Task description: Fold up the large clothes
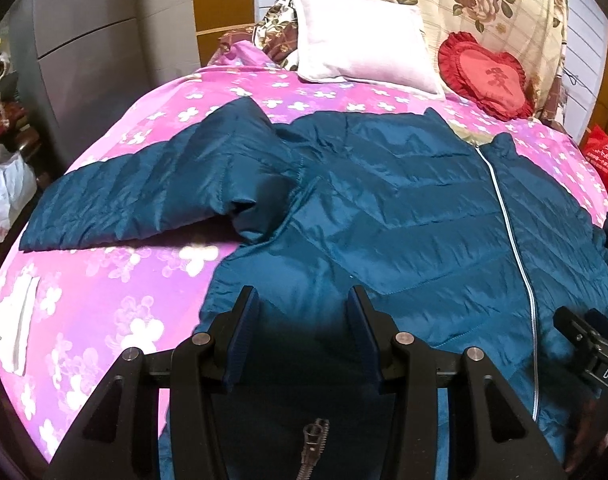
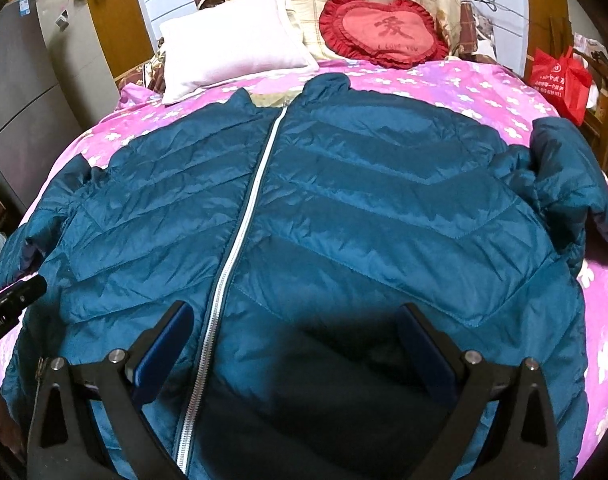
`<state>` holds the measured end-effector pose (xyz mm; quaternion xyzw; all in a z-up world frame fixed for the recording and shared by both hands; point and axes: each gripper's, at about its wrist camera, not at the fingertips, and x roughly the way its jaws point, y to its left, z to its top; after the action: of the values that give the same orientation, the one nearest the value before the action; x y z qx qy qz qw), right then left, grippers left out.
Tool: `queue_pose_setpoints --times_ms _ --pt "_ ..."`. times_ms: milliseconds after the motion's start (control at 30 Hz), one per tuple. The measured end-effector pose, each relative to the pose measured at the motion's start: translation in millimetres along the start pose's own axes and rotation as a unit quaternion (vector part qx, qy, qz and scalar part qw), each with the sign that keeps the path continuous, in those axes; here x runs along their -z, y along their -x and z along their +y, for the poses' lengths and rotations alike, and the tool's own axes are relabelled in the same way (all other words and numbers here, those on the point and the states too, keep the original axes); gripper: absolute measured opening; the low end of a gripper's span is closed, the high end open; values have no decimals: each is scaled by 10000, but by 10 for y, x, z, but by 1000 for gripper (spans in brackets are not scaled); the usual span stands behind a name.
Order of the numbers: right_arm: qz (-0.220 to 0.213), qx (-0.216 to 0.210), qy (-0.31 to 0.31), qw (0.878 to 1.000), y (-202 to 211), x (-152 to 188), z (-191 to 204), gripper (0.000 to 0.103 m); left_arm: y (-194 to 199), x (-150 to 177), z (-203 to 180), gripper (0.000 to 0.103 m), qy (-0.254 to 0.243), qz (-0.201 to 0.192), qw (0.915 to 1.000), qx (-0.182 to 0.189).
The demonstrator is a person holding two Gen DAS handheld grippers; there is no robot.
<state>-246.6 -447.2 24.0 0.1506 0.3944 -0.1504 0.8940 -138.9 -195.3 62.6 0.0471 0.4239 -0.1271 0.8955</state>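
The teal jacket lies face up on the bed, its zipper running straight away from the hem where both grippers hover, left gripper and right gripper with fingers spread, pinching nothing, the outstretched left sleeve nearer the left one.

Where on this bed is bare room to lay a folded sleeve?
Bare pink bedspread lies below the outstretched sleeve, left of the jacket hem, bar a white patch. A narrower strip runs between collar and pillows. Crowded: white pillow, heart cushion and bunched sleeve.
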Motion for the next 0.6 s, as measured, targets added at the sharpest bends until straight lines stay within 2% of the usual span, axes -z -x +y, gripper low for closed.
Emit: queue_pose_setpoints --times_ms 367,500,600 --pt "-85 -44 148 9998 94 -50 135 103 18 -61 143 20 69 -27 10000 6" --pt "-62 -104 189 9997 105 -48 179 103 8 -151 445 20 435 6 9991 8" --pt "-52 -170 208 9996 119 -33 204 103 2 -250 843 20 836 -6 9964 -149"
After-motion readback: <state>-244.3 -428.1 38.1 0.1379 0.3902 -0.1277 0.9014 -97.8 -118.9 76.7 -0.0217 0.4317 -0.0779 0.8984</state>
